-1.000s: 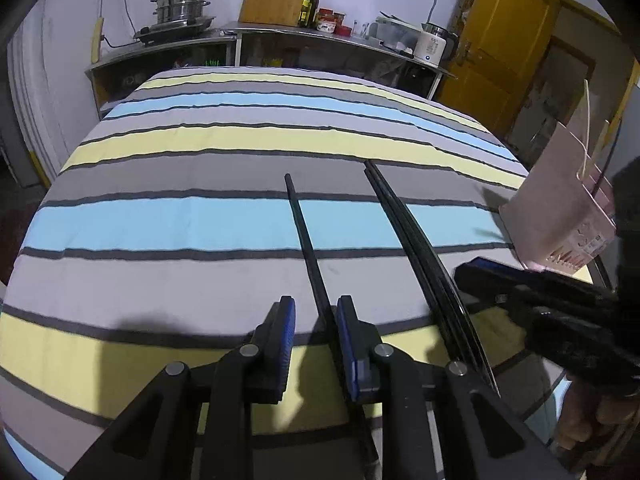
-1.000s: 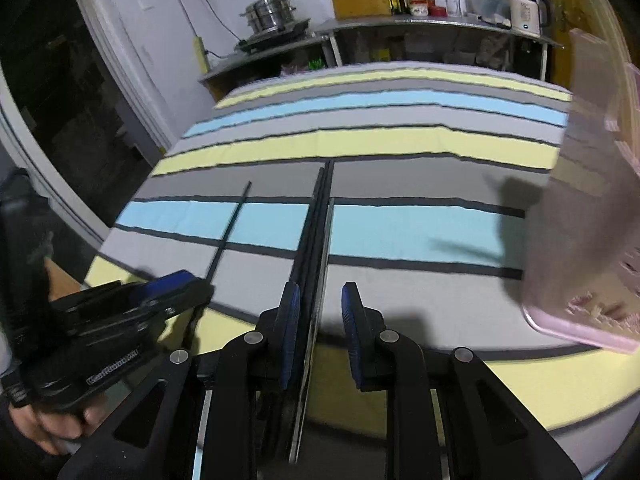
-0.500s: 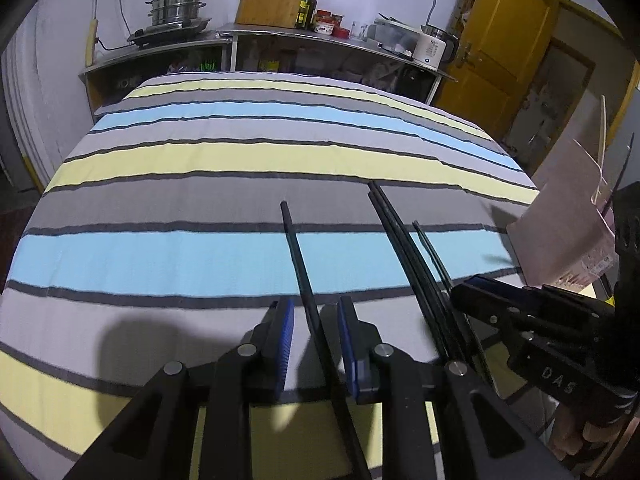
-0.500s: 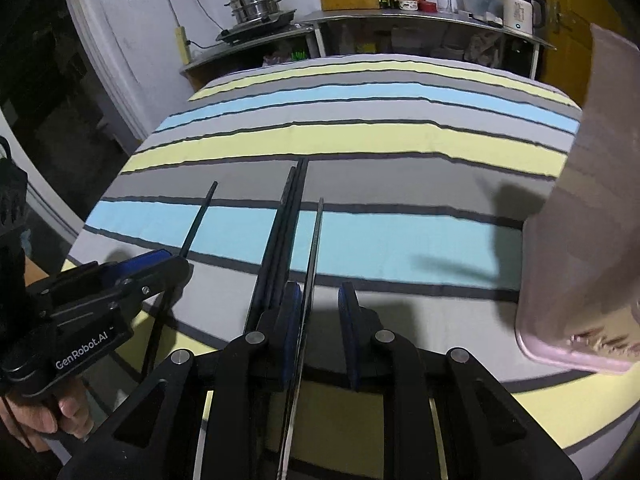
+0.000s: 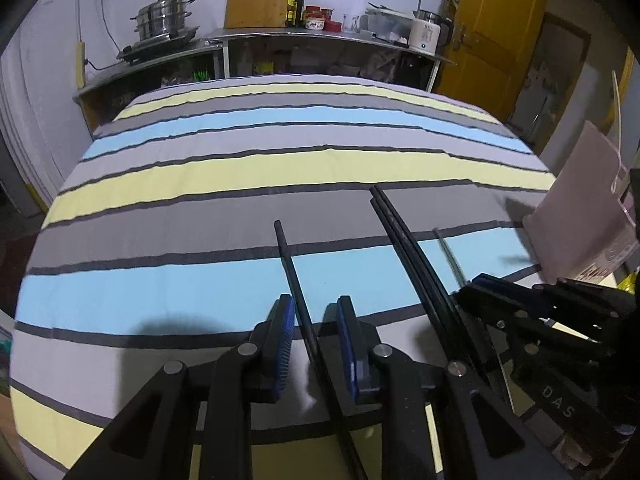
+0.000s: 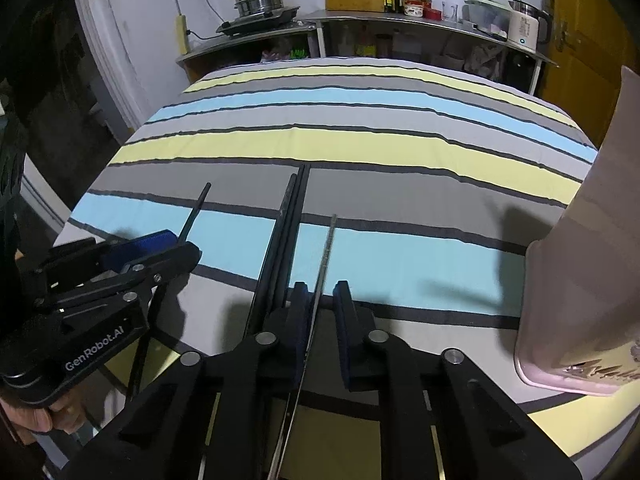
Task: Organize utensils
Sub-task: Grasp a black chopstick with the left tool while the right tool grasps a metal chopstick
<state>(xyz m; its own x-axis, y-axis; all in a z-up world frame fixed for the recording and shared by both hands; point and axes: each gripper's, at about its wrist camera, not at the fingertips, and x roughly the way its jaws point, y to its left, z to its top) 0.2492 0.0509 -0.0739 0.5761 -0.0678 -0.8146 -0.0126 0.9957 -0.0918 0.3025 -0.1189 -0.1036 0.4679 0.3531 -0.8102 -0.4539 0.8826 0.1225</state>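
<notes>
**Chopsticks between both tools, most of the sorting still ahead**

Nearest in the left wrist view, the left tool (image 5: pixel 315 332) has its blue pads either side of a single black chopstick (image 5: pixel 294 276) that lies on the striped cloth (image 5: pixel 280 168); the jaws are closing, but a gap shows on each side of the stick, so it is not yet pinched. Just to the right, the right tool (image 6: pixel 321 312) is also closing, with a thin metallic chopstick (image 6: pixel 326 254) between its pads, against the left pad and raised at an angle above the cloth; whether the right pad presses it cannot be told. Immediately left of that tool a bundle of black chopsticks (image 6: pixel 286 236) rests on the tabletop, pointing away toward the far edge.

At the right edge stands a pink holder (image 6: pixel 584 260), with a few sticks seemingly already upright in it.

Judging by this, the task is at an early to middle stage: the bundle, the single black stick and the metallic one are all outside the holder and remain to be carried across.
</notes>
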